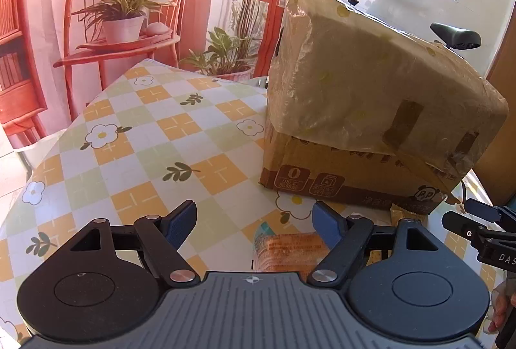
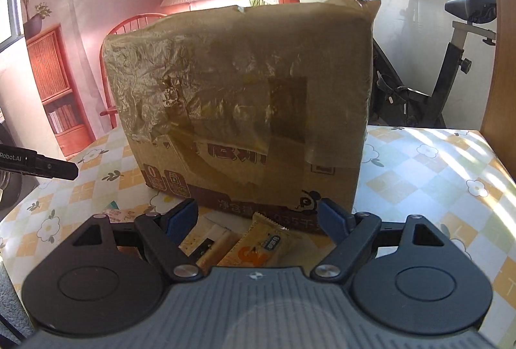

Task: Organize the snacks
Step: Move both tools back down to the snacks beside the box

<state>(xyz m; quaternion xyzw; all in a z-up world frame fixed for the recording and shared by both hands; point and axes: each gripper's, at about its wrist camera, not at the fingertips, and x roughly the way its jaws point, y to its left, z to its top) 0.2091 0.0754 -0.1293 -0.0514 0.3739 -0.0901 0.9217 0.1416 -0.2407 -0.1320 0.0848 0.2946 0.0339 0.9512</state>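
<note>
At the checked table (image 2: 435, 162), I am holding both tongs spread and empty: left gripper (image 1: 254, 221) over an orange snack packet (image 1: 287, 254), right gripper (image 2: 258, 218) above a yellow wafer packet (image 2: 264, 244) beside the taped box (image 2: 245, 97); squaring jaws across one packet should be helping.

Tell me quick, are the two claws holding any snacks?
Left claw: open, holding nothing; an orange snack pack lies below it.
Right claw: open, holding nothing; a yellow snack packet lies below it.

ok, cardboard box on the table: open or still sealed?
Sealed on the sides in view. The cardboard box has crinkled tape across its front and top edge, with no flap lifted. Its back is hidden.
</note>
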